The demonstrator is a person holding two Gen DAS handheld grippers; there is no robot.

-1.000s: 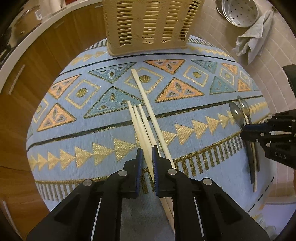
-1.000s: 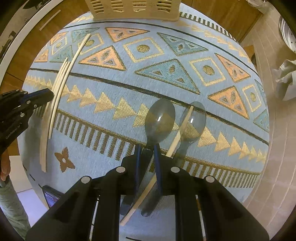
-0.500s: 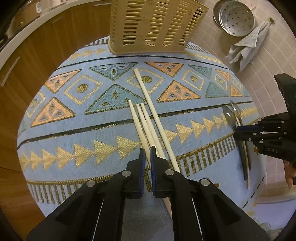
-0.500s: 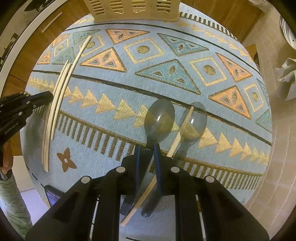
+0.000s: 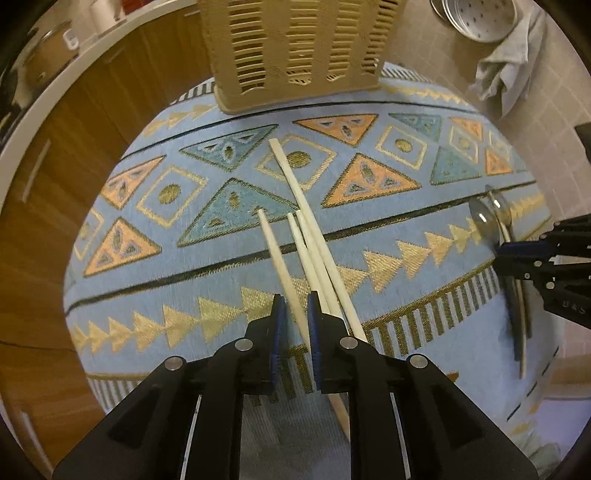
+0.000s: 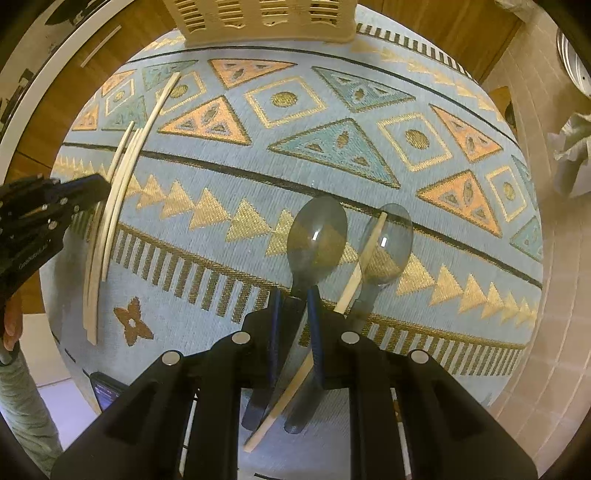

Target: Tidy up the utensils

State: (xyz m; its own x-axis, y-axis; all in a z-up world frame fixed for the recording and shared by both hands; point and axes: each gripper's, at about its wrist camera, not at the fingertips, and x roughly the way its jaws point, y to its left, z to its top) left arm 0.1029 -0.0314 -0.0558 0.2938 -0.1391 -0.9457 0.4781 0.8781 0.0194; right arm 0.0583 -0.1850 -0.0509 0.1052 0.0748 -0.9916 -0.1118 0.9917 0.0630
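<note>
Several pale chopsticks (image 5: pixel 314 251) lie side by side on the patterned blue cloth (image 5: pixel 184 229). My left gripper (image 5: pixel 295 306) is shut on the leftmost chopstick (image 5: pixel 277 254), which is angled away from the others. Two grey translucent spoons (image 6: pixel 317 240) and one more chopstick (image 6: pixel 354 273) lie at the cloth's right. My right gripper (image 6: pixel 293 299) is shut on the left spoon's handle. The beige slotted utensil basket (image 5: pixel 295 48) stands at the far edge of the cloth.
Wooden cabinets (image 5: pixel 74 122) lie to the left, and a tiled floor (image 5: pixel 554 122) with a grey rag (image 5: pixel 506 77) and a perforated metal pan (image 5: pixel 476 14) lies to the far right. A phone (image 6: pixel 105 391) sits at the cloth's near-left edge.
My left gripper has moved forward and lifted; the leftmost chopstick between its fingers has swung away from the others. The right gripper stays on the spoon handle.
</note>
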